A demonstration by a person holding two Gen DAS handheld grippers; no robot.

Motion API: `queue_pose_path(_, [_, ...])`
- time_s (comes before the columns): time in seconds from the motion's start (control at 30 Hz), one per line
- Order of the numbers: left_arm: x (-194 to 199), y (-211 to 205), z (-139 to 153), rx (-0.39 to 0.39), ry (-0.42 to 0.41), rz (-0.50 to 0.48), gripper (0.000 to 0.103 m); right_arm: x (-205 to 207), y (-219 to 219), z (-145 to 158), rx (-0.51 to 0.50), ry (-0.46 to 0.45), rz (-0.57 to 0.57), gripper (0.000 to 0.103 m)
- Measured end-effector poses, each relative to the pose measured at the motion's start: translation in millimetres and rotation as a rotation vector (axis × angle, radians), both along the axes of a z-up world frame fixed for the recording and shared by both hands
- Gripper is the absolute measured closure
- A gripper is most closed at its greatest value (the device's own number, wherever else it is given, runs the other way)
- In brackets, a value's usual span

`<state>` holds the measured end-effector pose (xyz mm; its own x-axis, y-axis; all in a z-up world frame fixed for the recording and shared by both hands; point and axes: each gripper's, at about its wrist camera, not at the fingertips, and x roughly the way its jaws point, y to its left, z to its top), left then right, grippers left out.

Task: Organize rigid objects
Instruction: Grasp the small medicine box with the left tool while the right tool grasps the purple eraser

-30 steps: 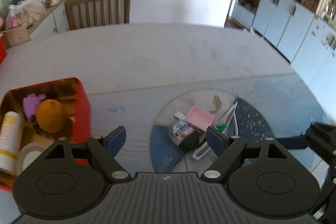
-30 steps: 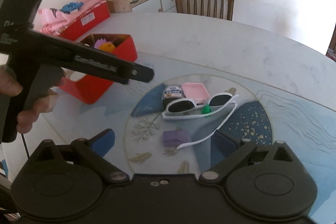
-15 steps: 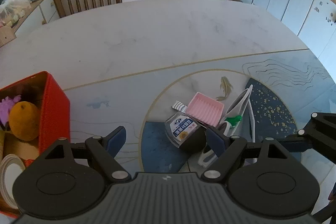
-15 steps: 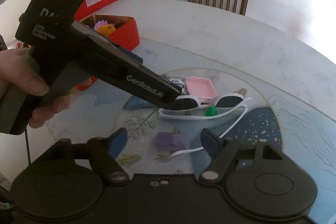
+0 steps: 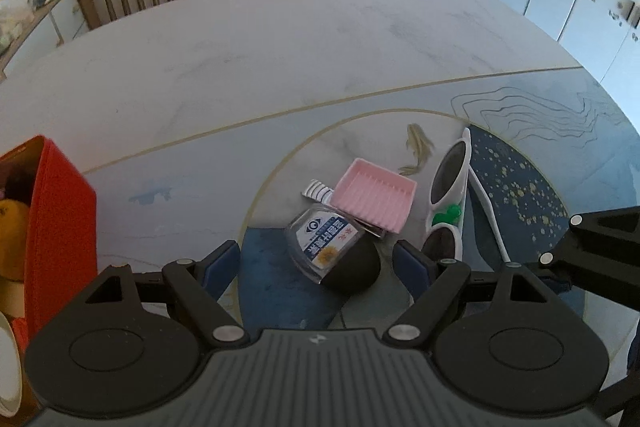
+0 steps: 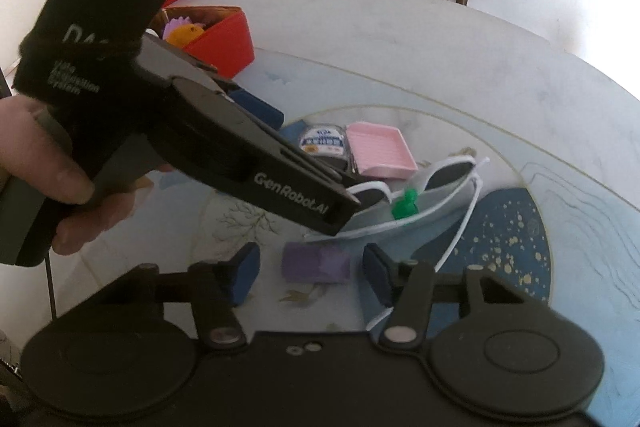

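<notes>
Closing in since earlier | left tool [image 5: 316,263] open, straddling jar [image 5: 334,253]

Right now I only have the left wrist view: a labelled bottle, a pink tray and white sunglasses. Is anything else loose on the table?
Observer: Yes. A small purple rectangular block lies on the round marble table, on the right tool's side of the white-framed sunglasses.
Operator: Is the right tool on it?
Observer: Not yet. The right tool is open, with the block ahead between its two fingers. I see no contact.
Operator: What's in the red open box besides the orange round object?
Observer: A purple flower-shaped toy sits right behind it.
</notes>
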<state>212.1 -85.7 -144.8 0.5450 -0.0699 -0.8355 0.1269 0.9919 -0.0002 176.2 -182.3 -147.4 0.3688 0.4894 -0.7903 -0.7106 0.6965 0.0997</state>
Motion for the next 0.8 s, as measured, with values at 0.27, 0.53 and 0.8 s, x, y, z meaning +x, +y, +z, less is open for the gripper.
queue_pose_path(0.27, [-1, -4, -3, 0.008, -0.029, -0.008, 0.026, -6, 1, -3, -0.029, -0.045, 0.006, 0.06])
queue_pose_path(0.53, [-3, -11, 3, 0.029, -0.043, -0.054, 0.053, -16, 4, -5, -0.066, -0.098, 0.037, 0.069])
queue_pose_path(0.8, [-12, -5, 7, 0.023, -0.041, -0.015, 0.053, -14, -5, 3, -0.024, -0.066, -0.006, 0.068])
